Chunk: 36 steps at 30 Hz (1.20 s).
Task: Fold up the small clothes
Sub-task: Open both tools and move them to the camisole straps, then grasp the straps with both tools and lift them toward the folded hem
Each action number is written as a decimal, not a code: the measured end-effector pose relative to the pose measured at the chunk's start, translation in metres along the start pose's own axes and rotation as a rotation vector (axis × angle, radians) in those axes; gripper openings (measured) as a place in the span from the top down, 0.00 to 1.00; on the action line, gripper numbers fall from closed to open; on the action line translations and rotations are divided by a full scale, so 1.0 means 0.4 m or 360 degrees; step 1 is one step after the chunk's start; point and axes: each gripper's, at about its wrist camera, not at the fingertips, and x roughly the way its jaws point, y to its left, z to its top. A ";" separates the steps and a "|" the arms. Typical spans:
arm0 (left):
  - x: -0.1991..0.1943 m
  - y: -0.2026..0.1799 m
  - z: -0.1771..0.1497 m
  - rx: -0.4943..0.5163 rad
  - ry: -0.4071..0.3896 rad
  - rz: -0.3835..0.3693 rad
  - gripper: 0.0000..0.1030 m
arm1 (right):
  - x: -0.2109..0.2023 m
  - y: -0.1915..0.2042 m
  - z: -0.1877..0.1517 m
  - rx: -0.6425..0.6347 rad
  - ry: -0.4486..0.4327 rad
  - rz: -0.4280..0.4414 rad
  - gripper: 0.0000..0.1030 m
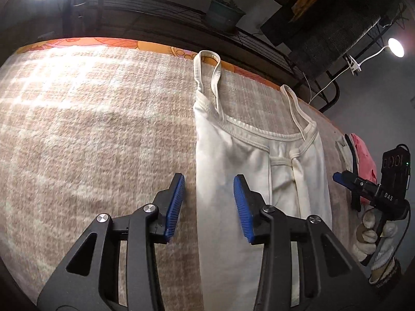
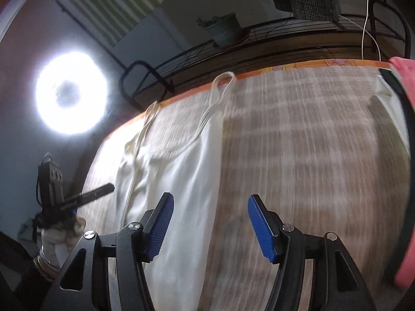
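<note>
Home room, likely a bedroom or living space. Work surface is a checked beige blanket (image 1: 90,129) laid over an orange floral sheet (image 1: 145,45). Just behind it, black wire rack (image 1: 160,6) holding a potted plant (image 1: 224,13). Ring light (image 2: 71,92) left of the rack, clip lamp (image 1: 395,47) right. Folded clothes pile (image 1: 363,155) at the blanket's right edge.

Right tool (image 2: 208,224) spread wide over checked blanket (image 2: 298,155), blurred cream camisole (image 2: 181,181) seemingly folded lengthwise
</note>
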 end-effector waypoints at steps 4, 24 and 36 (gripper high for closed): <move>0.029 -0.009 0.038 0.0025 -0.0035 -0.0021 0.62 | 0.057 -0.018 0.054 0.0024 -0.0005 0.0067 0.40; 0.076 -0.079 0.075 0.0201 -0.0179 0.0129 0.98 | 0.123 0.007 0.109 -0.0173 -0.0005 0.0004 1.00; -0.051 -0.090 0.043 0.0227 -0.0267 0.0064 0.99 | 0.008 0.060 0.106 -0.0256 -0.0133 0.0022 1.00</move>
